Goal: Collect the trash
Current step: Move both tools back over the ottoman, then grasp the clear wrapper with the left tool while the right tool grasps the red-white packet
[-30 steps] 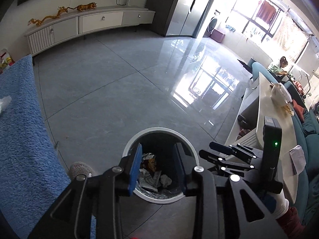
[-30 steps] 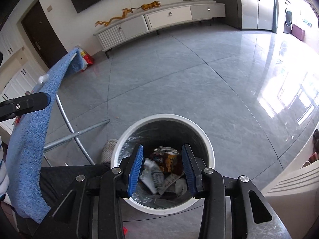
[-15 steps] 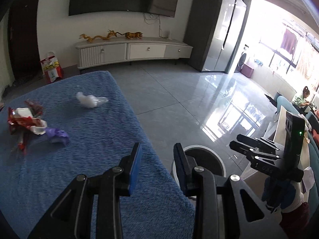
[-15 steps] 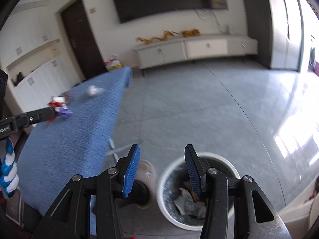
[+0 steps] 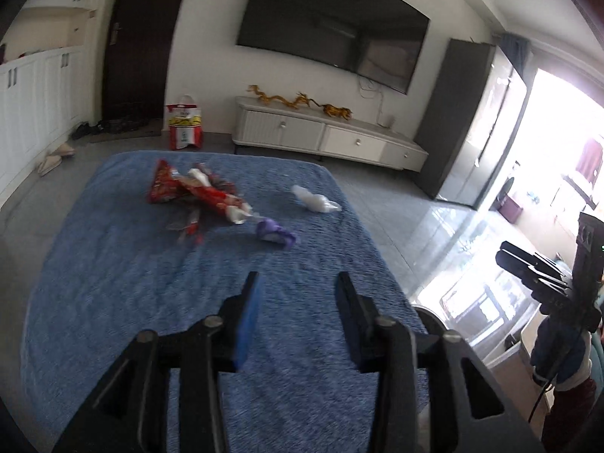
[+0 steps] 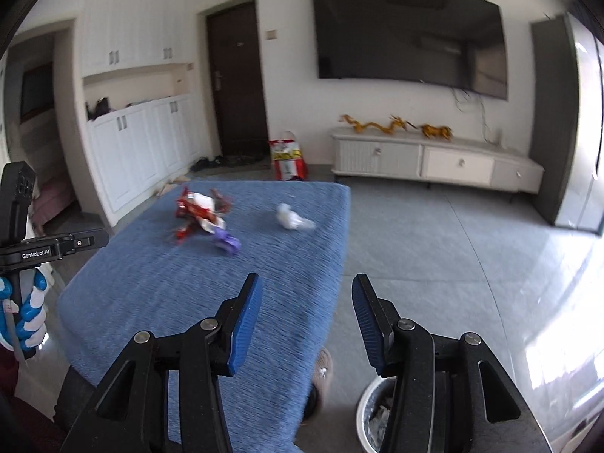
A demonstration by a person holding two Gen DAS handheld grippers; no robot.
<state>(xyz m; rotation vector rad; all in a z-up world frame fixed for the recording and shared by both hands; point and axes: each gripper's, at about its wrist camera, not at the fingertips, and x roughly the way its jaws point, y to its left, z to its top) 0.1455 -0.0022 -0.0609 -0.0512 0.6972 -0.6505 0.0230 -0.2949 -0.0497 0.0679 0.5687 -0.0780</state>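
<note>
Both grippers, left and right, gape wide, empty. Red wrapper on surface: long axis 10-to-4 o'clock.

Blue nubby table cover; red-and-white wrappers; purple wrapper; white crumpled tissue; white bin; blue pads on black grippers.

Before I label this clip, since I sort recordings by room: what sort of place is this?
Most likely a home living room: a wall-mounted TV over a low white media cabinet, with built-in white cupboards and an entry door nearby.
</note>
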